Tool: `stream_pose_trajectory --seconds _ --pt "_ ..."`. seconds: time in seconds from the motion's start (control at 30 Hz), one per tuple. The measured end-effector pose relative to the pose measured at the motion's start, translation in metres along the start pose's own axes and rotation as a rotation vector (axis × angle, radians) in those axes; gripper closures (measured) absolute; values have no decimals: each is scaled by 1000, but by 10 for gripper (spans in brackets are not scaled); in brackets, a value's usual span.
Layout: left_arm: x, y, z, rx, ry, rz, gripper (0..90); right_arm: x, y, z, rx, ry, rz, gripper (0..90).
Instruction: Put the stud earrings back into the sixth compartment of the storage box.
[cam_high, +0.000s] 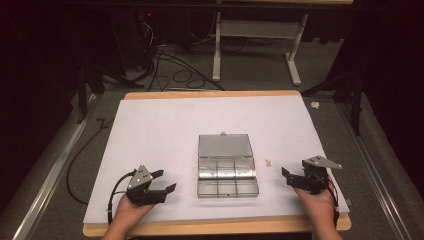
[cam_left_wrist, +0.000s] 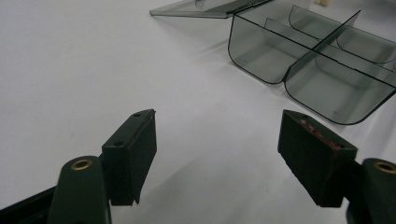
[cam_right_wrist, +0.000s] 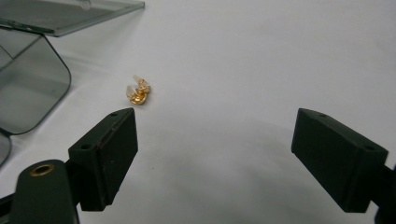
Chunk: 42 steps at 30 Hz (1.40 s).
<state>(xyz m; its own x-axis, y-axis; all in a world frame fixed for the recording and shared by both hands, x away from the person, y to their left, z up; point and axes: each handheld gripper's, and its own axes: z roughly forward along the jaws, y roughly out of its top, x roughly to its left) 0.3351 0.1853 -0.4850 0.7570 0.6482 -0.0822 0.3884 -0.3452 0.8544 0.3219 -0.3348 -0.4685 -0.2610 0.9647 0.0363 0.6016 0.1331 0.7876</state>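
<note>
A clear plastic compartment box (cam_high: 227, 177) lies open mid-table, its lid (cam_high: 224, 145) folded flat behind it; the compartments (cam_left_wrist: 322, 60) look empty. A small gold object with pale parts (cam_high: 269, 162) lies on the white sheet just right of the box, and in the right gripper view it (cam_right_wrist: 137, 92) sits ahead of my left-hand jaw. My left gripper (cam_high: 164, 182) rests open at the box's left, nothing between its jaws. At the box's right, my right gripper (cam_high: 289, 176) is open too and holds nothing.
A white sheet (cam_high: 165, 130) covers the wooden table, whose edge (cam_high: 210, 227) runs along the front. Cables (cam_high: 175, 75) and a white table frame (cam_high: 255, 45) stand on the floor beyond the far edge. A small pale scrap (cam_high: 315, 105) lies off the table's right corner.
</note>
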Motion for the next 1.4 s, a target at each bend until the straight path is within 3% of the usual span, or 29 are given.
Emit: stream_pose_trajectory --seconds 0.13,0.37,0.6,0.73,1.0,1.23,1.4 --pt "0 1 2 22 -5 10 294 3 0 -7 -26 1 -11 148" --pt "-2 1 2 29 -15 36 284 12 4 -15 -72 9 26 149" --pt "-3 0 1 13 -15 41 283 17 5 -9 -26 16 -2 160" --pt "-4 0 2 22 -14 50 283 18 5 -9 -29 19 -22 175" --pt "-5 1 2 23 -6 55 285 13 7 -14 9 17 -17 213" --pt "-4 1 3 32 -9 58 285 11 8 -15 52 15 -42 282" --pt "-5 1 3 34 -9 65 284 10 6 -14 88 39 -61 305"
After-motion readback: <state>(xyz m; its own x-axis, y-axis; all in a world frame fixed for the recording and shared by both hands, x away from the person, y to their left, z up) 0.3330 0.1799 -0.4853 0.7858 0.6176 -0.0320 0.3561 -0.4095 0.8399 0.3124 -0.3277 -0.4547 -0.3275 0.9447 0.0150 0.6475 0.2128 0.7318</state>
